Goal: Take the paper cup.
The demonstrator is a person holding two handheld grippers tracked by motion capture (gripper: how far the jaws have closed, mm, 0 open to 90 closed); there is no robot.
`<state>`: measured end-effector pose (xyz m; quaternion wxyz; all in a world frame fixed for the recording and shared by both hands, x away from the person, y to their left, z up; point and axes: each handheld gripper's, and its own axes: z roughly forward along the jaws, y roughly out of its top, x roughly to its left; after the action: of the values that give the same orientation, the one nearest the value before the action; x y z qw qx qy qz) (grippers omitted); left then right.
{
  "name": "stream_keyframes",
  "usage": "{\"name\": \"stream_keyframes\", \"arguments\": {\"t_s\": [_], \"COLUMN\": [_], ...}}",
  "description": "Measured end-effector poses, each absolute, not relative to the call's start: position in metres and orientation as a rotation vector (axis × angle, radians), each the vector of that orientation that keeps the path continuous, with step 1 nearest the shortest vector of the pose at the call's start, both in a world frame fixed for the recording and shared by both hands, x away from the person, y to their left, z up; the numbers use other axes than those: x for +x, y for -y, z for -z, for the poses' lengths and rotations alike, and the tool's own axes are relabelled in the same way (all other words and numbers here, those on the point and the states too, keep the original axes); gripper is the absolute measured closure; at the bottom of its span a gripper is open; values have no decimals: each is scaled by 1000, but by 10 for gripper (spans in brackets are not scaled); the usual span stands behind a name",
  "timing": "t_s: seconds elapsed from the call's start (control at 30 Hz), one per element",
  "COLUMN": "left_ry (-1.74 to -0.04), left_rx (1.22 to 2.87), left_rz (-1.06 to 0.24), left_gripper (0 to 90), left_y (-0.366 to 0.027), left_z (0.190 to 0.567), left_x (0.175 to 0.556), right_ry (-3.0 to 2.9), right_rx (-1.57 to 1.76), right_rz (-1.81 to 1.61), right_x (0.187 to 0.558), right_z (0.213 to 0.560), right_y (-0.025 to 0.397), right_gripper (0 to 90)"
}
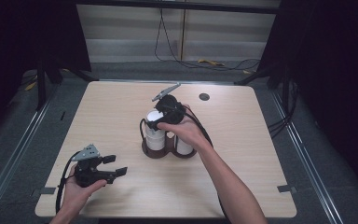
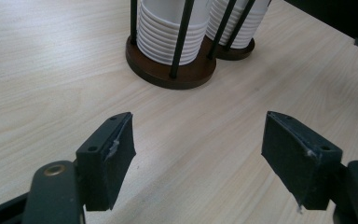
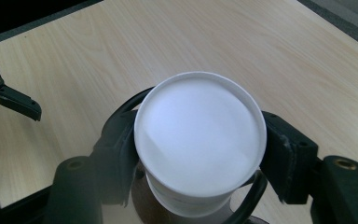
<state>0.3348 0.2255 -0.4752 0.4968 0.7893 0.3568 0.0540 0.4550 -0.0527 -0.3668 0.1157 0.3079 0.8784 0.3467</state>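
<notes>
High view, right tongs: held from above at the left stack of white cups, gripping its topmost cup.
High view, cup holder: a dark round-based rack near the middle of the tabletop, with two stacks side by side; the second stack sits to the right, partly behind the person's right hand.
High view, left tongs: spread open, held low over the near-left part of the tabletop, well apart from the rack.
Left gripper view, tongs: both pads wide apart with bare wood between them; the rack's base and ribbed cup stacks stand farther off, enclosed by thin black rods.
Right gripper view, top cup: upside down, its flat white bottom facing the camera.
Right gripper view, tongs: pinching this cup, one pad on each side of its wall.
Right gripper view, other tongs: seen at the left edge above the wood.
</notes>
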Motion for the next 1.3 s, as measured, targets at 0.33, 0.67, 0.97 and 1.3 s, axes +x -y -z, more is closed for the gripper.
{"name": "stream_keyframes", "arguments": {"t_s": [0.33,0.67,0.97,1.3], "left_ry": [-862,-861,-857,-859], "left_rx": [1915,1920,1933,1937], "left_rz": [-124,-126,-133,-135], "left_gripper": [262,260,259,259], "left_y": [-225,-225,-224,-223], "left_z": [475,475,476,476], "left_x": [335,335,335,335], "right_ry": [-2568,-2550,-2529,-2510], "right_rx": [891,880,876,868], "right_rz": [-1035,-1080,-1114,-1144], "right_x": [453,450,446,443], "right_z": [359,347,339,336], "right_y": [55,56,61,61], "right_gripper": [359,363,364,365]}}
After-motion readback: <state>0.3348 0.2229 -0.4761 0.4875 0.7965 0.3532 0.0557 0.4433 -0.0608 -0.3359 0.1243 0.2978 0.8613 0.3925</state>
